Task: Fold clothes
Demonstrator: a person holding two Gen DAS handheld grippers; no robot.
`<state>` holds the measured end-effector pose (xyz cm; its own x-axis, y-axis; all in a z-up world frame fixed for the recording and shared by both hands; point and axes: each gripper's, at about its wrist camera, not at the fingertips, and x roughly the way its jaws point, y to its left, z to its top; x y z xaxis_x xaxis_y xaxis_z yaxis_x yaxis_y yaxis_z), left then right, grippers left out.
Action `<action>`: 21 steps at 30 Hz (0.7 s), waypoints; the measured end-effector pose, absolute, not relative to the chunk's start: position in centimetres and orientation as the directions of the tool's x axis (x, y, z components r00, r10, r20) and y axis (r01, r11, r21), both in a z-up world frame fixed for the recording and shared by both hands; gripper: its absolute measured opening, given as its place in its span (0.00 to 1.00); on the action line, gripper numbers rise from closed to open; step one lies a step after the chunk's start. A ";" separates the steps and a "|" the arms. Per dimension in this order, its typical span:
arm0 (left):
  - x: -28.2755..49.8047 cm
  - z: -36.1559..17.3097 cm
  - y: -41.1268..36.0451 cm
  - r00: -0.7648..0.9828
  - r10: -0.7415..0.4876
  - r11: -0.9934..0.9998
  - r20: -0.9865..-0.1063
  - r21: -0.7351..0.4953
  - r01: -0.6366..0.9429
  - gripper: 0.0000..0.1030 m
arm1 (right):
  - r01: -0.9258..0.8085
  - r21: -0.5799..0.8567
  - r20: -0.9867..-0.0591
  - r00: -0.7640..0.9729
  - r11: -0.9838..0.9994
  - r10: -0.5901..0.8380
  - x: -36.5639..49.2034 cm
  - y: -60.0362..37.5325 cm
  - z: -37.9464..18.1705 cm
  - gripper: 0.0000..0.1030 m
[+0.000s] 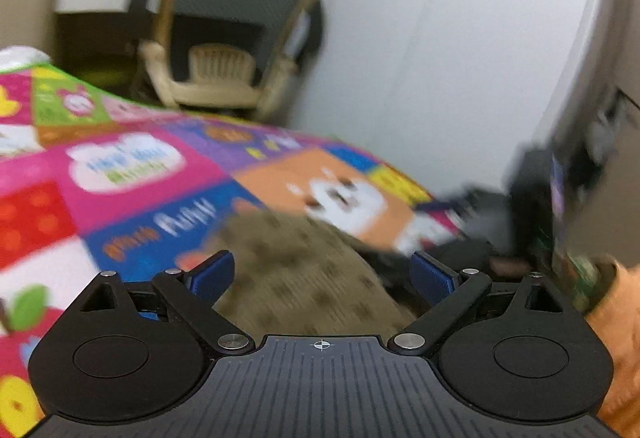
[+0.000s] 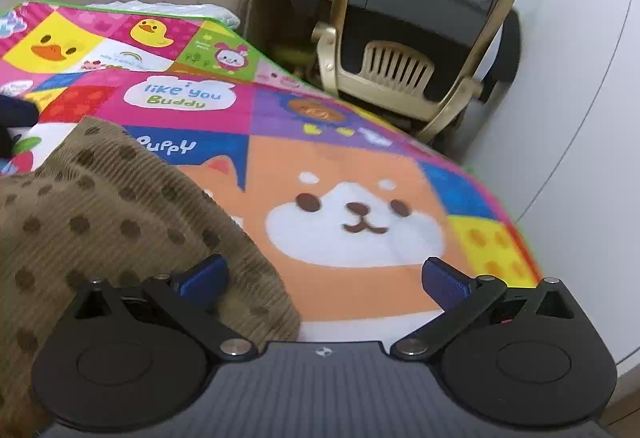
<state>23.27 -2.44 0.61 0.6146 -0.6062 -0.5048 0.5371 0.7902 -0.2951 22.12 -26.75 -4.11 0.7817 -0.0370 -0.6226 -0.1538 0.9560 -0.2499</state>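
The brown dotted garment [image 2: 112, 222] lies bunched on the colourful blanket [image 2: 360, 173], its edge between the spread fingers of both left gripper [image 1: 322, 272] and right gripper [image 2: 324, 278], probably for grabbing.

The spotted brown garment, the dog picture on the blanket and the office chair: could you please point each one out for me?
Spotted brown garment [image 2: 120, 222], right wrist view, on its ribbed middle.
Dog picture [image 2: 354, 222], right wrist view, on the white muzzle.
Office chair [image 2: 400, 65], right wrist view, on the slatted lumbar support.
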 end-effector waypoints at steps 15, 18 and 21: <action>26.3 -3.1 -1.6 0.614 -0.465 0.885 -0.638 -0.303 0.355 0.98 | -0.304 -0.258 -0.605 0.791 0.917 0.091 13.5 -23.0 -5.0 1.00; 23.8 -1.6 -1.6 0.648 -0.429 0.899 -0.630 -0.225 0.376 0.97 | -0.288 -0.222 -0.608 0.788 0.932 0.098 13.5 -23.5 -5.1 1.00; 21.9 -1.2 -1.2 0.646 -0.425 0.897 -0.634 -0.197 0.397 0.97 | -0.272 -0.186 -0.611 0.785 0.944 0.105 13.4 -23.9 -5.2 1.00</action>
<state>21.87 -1.18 -1.19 0.6458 -0.4250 -0.6343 0.3970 0.8965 -0.1966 13.40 -23.91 -5.21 0.7845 0.1055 -0.6110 -0.2717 0.9443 -0.1859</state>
